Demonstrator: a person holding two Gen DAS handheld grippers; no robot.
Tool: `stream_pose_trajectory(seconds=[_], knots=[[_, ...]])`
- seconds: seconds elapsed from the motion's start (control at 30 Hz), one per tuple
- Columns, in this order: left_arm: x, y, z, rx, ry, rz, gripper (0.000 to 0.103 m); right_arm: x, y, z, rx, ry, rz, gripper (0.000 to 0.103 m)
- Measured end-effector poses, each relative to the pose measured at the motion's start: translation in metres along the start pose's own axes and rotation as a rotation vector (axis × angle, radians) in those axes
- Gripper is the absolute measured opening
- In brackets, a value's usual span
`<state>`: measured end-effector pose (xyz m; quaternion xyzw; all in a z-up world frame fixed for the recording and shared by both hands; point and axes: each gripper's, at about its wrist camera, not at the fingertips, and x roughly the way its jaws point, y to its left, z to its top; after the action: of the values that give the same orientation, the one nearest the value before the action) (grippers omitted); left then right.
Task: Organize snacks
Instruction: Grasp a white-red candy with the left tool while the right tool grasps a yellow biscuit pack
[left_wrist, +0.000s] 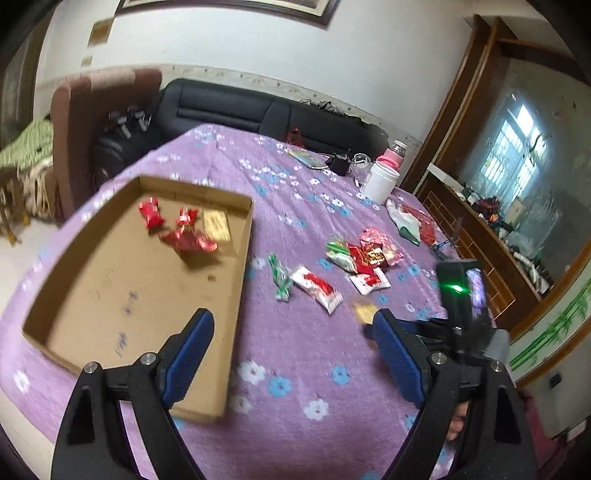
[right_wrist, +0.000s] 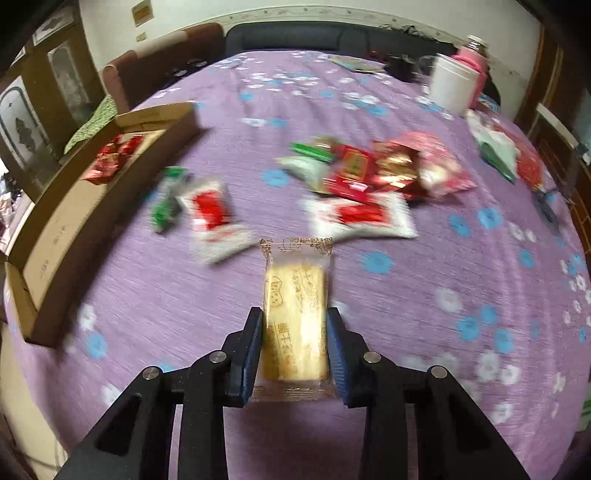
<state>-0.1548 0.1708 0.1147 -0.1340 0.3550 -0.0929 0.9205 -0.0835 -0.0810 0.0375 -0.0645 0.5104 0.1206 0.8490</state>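
Note:
A shallow cardboard tray (left_wrist: 236, 266) lies on the purple flowered table; it holds red candies (left_wrist: 184, 236) and a yellow packet (left_wrist: 216, 225). It shows at the left in the right wrist view (right_wrist: 55, 236). Loose snacks (left_wrist: 354, 258) lie in a pile right of the tray, also seen in the right wrist view (right_wrist: 354, 177). My left gripper (left_wrist: 291, 325) is open and empty above the tray's near right corner. My right gripper (right_wrist: 295, 314) is shut on a yellow biscuit packet (right_wrist: 295, 310), held above the cloth; its tip shows in the left wrist view (left_wrist: 364, 312).
A white jar (left_wrist: 380, 181) and a pink-lidded bottle (left_wrist: 391, 157) stand at the table's far right, with a white-green bag (left_wrist: 406, 221) near them. A black sofa (left_wrist: 240, 110) and a brown armchair (left_wrist: 74, 122) stand behind the table.

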Motion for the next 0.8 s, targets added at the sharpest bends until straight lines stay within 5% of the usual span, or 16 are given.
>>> stream_pose_trajectory(seconds=[0.07, 0.23, 0.43, 0.6, 0.67, 0.8], knots=[[0.007, -0.004, 0.005, 0.017, 0.014, -0.003, 0.087, -0.002, -0.026, -0.002, 0.035, -0.013, -0.058, 0.036], [0.046, -0.029, 0.012, 0.051, 0.093, -0.031, 0.087, -0.003, -0.075, -0.004, 0.178, -0.1, -0.016, 0.036], [0.12, -0.06, 0.009, 0.104, 0.247, -0.038, 0.087, -0.005, -0.065, -0.012, 0.149, -0.177, -0.055, 0.037], [0.161, -0.063, 0.015, 0.106, 0.258, 0.034, 0.087, -0.003, -0.074, -0.011, 0.171, -0.18, -0.014, 0.037], [0.175, -0.067, 0.017, 0.143, 0.265, 0.066, 0.082, -0.003, -0.074, -0.011, 0.171, -0.18, -0.011, 0.037], [0.197, -0.071, 0.015, 0.214, 0.294, 0.124, 0.057, -0.002, -0.075, -0.011, 0.166, -0.179, -0.008, 0.038]])
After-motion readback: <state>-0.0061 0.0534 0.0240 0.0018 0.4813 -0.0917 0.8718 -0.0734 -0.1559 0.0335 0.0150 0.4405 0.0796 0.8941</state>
